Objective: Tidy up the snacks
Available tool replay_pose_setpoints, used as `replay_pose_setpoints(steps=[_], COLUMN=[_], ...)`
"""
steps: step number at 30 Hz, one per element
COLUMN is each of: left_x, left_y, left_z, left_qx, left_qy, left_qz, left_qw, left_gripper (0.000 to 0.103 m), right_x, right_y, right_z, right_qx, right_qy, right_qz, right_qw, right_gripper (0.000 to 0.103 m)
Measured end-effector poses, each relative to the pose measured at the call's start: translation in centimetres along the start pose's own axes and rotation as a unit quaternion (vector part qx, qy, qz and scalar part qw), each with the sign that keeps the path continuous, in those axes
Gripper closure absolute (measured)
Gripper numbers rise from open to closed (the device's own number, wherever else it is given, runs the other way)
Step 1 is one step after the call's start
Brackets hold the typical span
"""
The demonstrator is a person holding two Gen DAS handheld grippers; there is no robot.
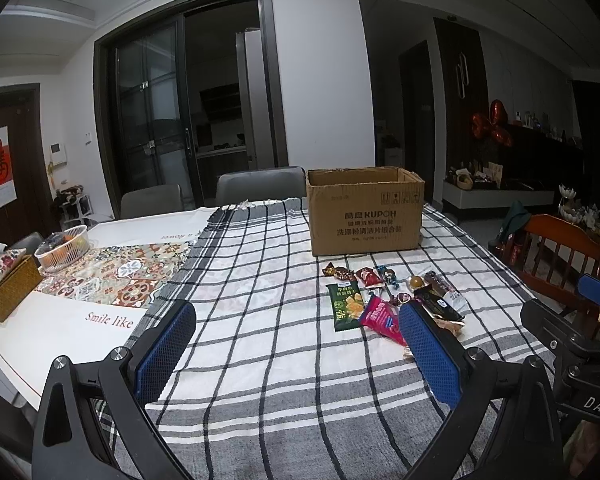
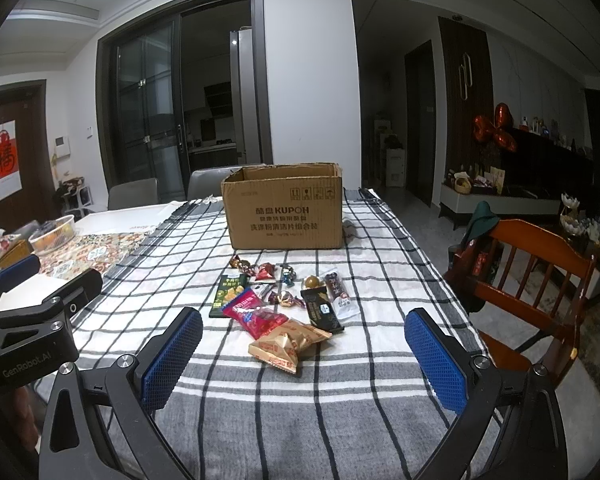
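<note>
Nothing organized yet. All snacks (image 2: 278, 304) lie loose on the surface (image 2: 260, 400) just in front of the cardboard box (image 2: 284, 212); box interior not visible. Left claw (image 1: 296, 352) and right claw (image 2: 304, 354) both spread apart, holding nothing, hovering short of the pile.

The left gripper (image 1: 296, 344) hovers wide open above the checked desk (image 1: 260, 280); snacks (image 1: 384, 300) lie scattered before the open box (image 1: 364, 216).

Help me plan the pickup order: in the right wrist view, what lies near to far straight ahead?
Tan snack bag → pink snack bag → red candy packet → cardboard box.
</note>
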State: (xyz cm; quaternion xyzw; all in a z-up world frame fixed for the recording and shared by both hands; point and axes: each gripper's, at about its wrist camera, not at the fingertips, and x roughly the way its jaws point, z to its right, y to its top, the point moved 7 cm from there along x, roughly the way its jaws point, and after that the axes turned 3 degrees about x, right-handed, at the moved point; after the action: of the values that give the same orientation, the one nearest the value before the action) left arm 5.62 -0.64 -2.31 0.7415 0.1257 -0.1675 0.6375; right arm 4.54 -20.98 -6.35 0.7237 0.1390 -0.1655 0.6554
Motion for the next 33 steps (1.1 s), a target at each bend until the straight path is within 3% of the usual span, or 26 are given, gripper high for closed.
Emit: replay_pose_setpoints(steps=[9,19,24,33], left_x=[1.1,5.1,7.6,11.7], left_y=[-0.4,-0.6,0.0,0.5], left_z=[-0.1,0.9,1.7,3.7], left_qx=[0.002,0.045,0.075,0.149], left_qy=[-0.006,-0.050,-0.099,-0.170], left_qz=[-0.009,-0.025,-0.038,-0.058], left_qw=[0.9999,0.9974,0.9916,0.9724], left_gripper=[0.000,0.000,0.001,0.014], right_x=[0.9,4.3,6.4,10.5], right_y=[-0.5,-1.5,-1.5,-2.0], right_z=[-0.2,0.1,0.1,0.1], right_qx=[0.004,0.036,0.055,0.080], right_qy=[0.002,0.006,0.001,-0.016], right_qz=[-0.010,-0.035,-0.052,-0.091], right_qw=[1.000,0.999,0.997,0.992], right_gripper=[0.001,0.001,0.001,0.001])
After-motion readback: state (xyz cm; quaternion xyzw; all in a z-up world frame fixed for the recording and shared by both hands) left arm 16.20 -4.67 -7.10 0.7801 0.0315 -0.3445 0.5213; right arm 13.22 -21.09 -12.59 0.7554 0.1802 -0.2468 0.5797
